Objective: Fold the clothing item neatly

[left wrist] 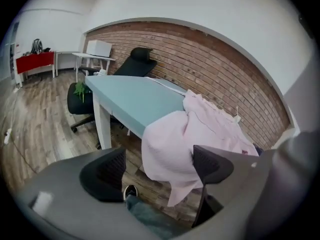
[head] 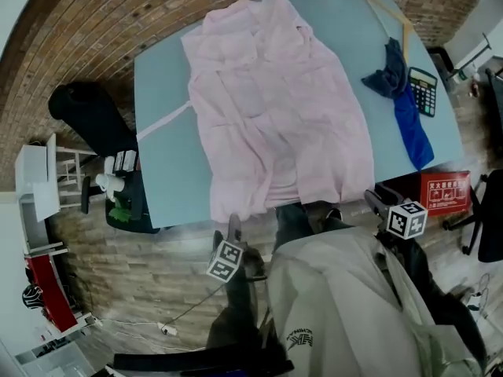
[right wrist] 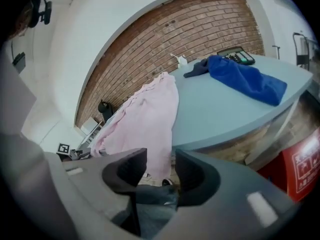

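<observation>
The pink garment (head: 275, 108) is spread on the desk (head: 165, 132), hem draped over its 6 o'clock edge. The left tongs (left wrist: 157, 169) and right tongs (right wrist: 160, 176) are held open, empty; hem corners must likely be gripped next.

Head view looks steeply down; both low gripper views share the pink garment (head: 275, 116).

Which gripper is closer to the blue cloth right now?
Right. The right gripper is off the near edge of the table, close to the blue cloth; the left gripper is beyond the pink garment, farther away.
</observation>
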